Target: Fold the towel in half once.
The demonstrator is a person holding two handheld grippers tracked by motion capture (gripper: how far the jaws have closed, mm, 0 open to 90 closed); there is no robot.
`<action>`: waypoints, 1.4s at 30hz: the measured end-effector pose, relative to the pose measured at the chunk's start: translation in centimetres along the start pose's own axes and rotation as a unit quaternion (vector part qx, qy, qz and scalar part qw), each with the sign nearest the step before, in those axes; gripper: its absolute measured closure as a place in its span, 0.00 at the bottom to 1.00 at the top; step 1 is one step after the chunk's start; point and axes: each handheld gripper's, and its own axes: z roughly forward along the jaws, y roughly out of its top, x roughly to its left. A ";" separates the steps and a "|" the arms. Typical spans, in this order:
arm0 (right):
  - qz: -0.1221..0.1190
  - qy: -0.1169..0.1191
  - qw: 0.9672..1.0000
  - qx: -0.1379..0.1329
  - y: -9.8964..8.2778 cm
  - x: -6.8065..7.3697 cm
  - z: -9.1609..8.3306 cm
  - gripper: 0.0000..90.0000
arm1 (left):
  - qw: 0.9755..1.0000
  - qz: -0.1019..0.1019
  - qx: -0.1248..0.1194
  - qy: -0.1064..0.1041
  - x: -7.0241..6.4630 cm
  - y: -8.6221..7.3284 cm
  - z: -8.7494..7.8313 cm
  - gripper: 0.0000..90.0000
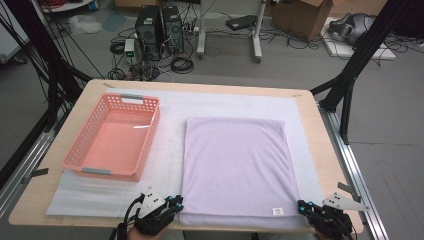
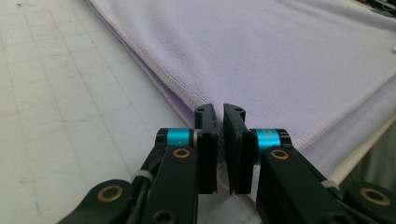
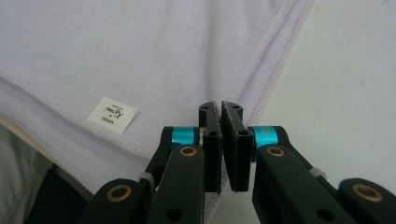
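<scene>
Both hand-held grippers pinch the near corners of a lilac towel on the bench.

The left hand-held gripper (image 2: 219, 111) and right hand-held gripper (image 3: 220, 107) are each clenched on a near corner of the towel (image 1: 235, 162), which lies flat beside a pink basket (image 1: 150, 135). The thin hem could likely slip out on lifting, or only the top layer come up. A small white label (image 3: 112, 115) bears print too small to read.

Lilac towel (image 1: 235, 167) beside pink basket (image 1: 114, 137)

Grey floor (image 1: 300, 70), tangled cables (image 1: 182, 64), cardboard box (image 1: 302, 17).
</scene>
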 end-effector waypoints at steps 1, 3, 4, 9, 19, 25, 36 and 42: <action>0.000 0.000 1.000 -0.001 0.0 0.0 0.0 0.96 | 1.000 -0.001 -0.001 0.000 -0.1 0.0 0.0 0.94; -0.001 -0.001 1.000 -0.004 0.0 0.1 -0.1 0.97 | 1.000 0.003 -0.006 0.000 -0.1 0.1 -0.2 0.94; -0.003 -0.002 1.000 -0.005 0.0 0.1 -0.1 0.97 | 1.000 0.002 -0.008 0.000 -0.1 0.1 -0.3 0.95; -0.009 0.001 1.000 -0.011 -0.1 0.1 -0.8 0.97 | 1.000 -0.004 -0.017 -0.013 -0.4 0.2 -1.0 0.96; -0.003 0.011 1.000 -0.023 -0.7 0.0 -2.4 0.97 | 0.999 -0.007 -0.024 -0.030 -1.3 0.0 -2.1 0.96; -0.004 0.012 1.000 -0.024 -1.1 0.2 -3.1 0.97 | 0.999 -0.004 -0.021 -0.037 -1.7 -0.3 -2.5 0.96; -0.010 0.010 1.000 -0.021 -1.8 0.6 -3.7 0.97 | 0.999 -0.001 -0.002 -0.039 -2.2 -1.1 -2.8 0.92; 0.008 0.008 1.000 -0.026 -1.5 0.0 -3.0 0.78 | 0.999 -0.017 -0.029 -0.007 -0.7 -0.1 -2.2 0.60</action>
